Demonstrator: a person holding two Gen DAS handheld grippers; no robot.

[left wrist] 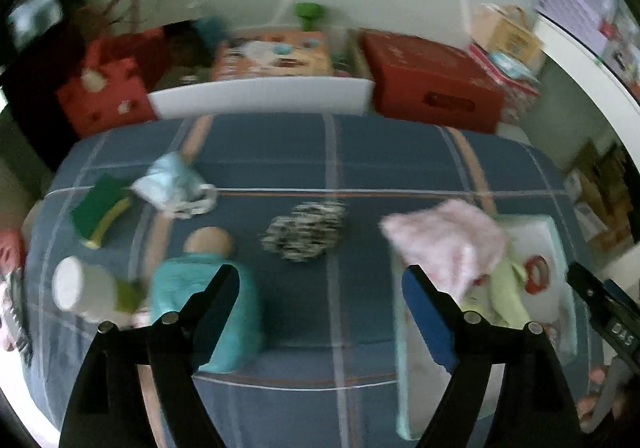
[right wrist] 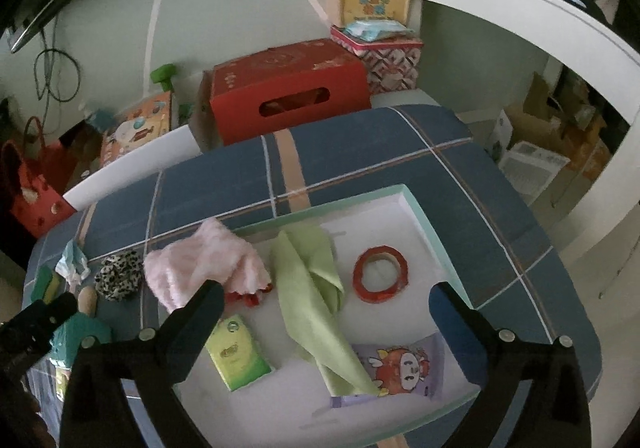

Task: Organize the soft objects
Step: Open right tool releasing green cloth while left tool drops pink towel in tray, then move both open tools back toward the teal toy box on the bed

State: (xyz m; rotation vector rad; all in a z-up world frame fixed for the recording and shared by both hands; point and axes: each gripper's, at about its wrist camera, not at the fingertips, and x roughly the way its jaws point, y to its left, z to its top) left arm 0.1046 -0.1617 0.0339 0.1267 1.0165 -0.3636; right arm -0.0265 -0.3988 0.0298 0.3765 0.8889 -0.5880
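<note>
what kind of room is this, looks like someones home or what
Most likely a lived-in room at home, perhaps a bedroom or storage corner. A plaid blue cloth covers the work surface, gift boxes like the red box are stacked against the wall, and a doll lies among the clutter.

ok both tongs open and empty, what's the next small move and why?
Probably lower the left tongs onto the leopard-print scrunchie. It lies loose on the blue cloth outside the tray, straight ahead between the open jaws, while the pink cloth already drapes over the tray's edge.
</note>
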